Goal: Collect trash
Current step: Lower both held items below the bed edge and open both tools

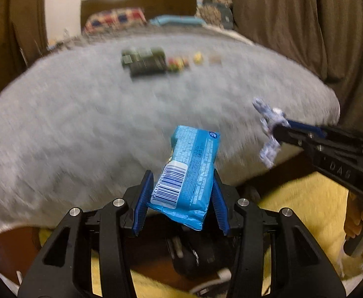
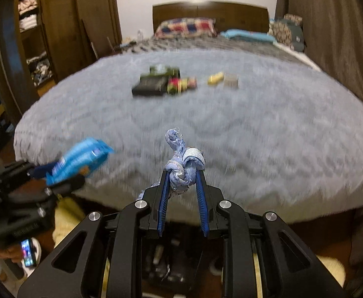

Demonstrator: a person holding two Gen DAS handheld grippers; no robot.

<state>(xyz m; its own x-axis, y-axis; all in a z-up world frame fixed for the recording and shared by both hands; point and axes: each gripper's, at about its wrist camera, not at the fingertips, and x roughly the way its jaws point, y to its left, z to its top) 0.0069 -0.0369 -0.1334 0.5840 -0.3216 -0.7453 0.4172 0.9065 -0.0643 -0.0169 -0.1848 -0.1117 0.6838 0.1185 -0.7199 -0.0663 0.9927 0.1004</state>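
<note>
A handheld left gripper (image 1: 181, 186) with black arms and ribbed blue pads clamps a light blue plastic snack wrapper (image 1: 188, 171) bearing a white barcode panel, the 2 pads pressing its lower sides while its upper end stands up and tilts to the right above a grey shaggy blanket (image 1: 82, 124) covering a bed. To its right, the right gripper (image 2: 183, 176) pinches a crumpled pale blue-and-white scrap of wrapping (image 2: 181, 166), twisted like a knot, its 2 blue pads drawn close together on the bundle; a loose end juts upward and another hangs below the tips. Both pieces of trash are held in the air just in front of the near edge of the bed, clear of the blanket.

Farther back on the blanket lie a dark green-and-black flat packet (image 2: 156, 82), a red-and-green wrapper (image 2: 181, 84) touching its right side, a small yellow wrapper (image 2: 215, 78) and, just beside it, a tan scrap (image 2: 231, 80); all 4 are blurred. At the head of the bed sit a red, blue and cream checked pillow (image 2: 186, 28) and a dark wooden headboard (image 2: 210, 11). Brown curtains (image 2: 330, 37) hang on the right, and a yellow fluffy rug (image 1: 305, 211) lies on the floor below the grippers.
</note>
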